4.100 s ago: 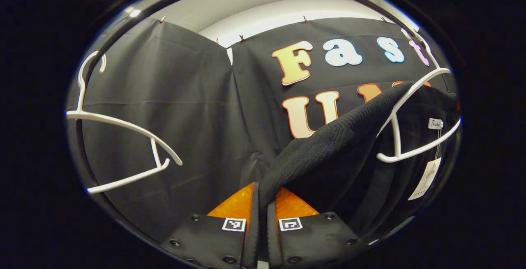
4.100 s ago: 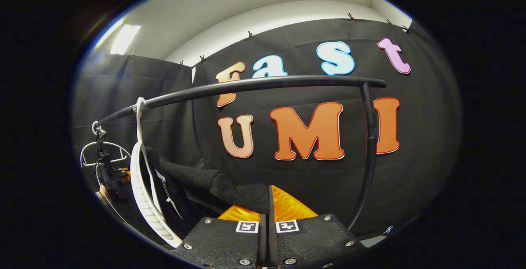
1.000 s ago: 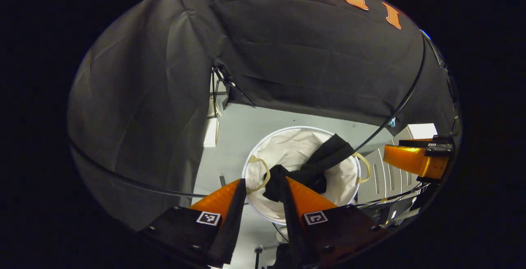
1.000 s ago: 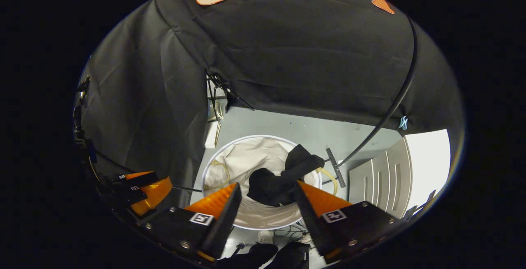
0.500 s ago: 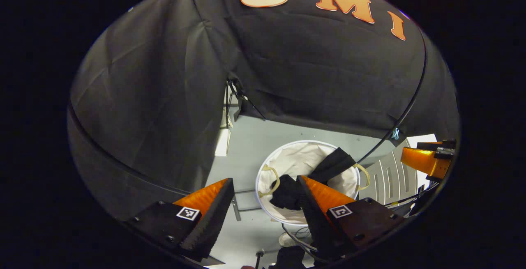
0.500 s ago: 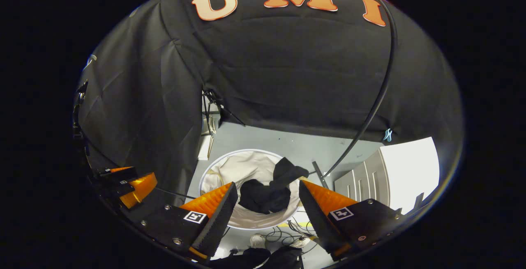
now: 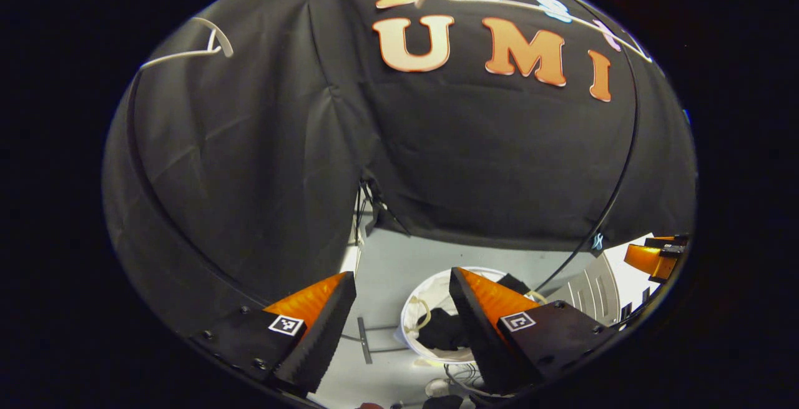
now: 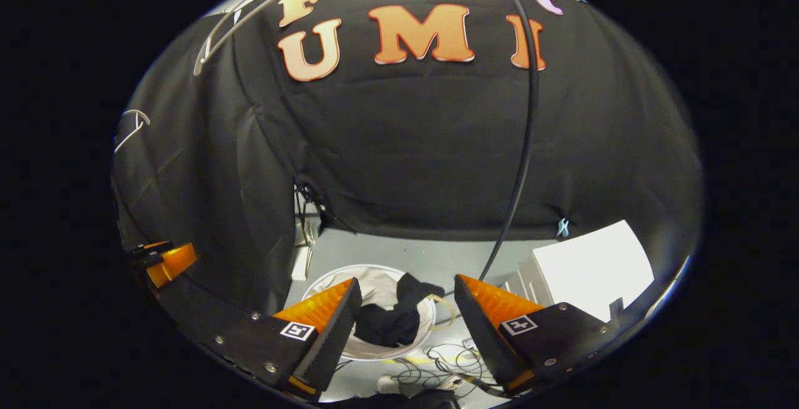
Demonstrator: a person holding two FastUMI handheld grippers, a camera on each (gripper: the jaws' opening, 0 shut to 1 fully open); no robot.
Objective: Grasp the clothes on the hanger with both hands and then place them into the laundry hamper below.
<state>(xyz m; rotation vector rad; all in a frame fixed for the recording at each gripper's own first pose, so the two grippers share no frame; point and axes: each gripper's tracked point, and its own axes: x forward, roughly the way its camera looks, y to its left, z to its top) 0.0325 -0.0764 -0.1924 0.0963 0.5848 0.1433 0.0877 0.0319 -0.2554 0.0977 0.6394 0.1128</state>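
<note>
My left gripper (image 7: pixel 402 309) and right gripper (image 8: pixel 407 312) hang spread and empty; the black clothes (image 8: pixel 393 318) lie in the hamper (image 8: pixel 374 346) below. I'd lift straight, clear of its rim.

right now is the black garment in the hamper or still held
In the hamper. The black garment lies bunched inside the white hamper, and both tools, left and right, are open above it.
</note>
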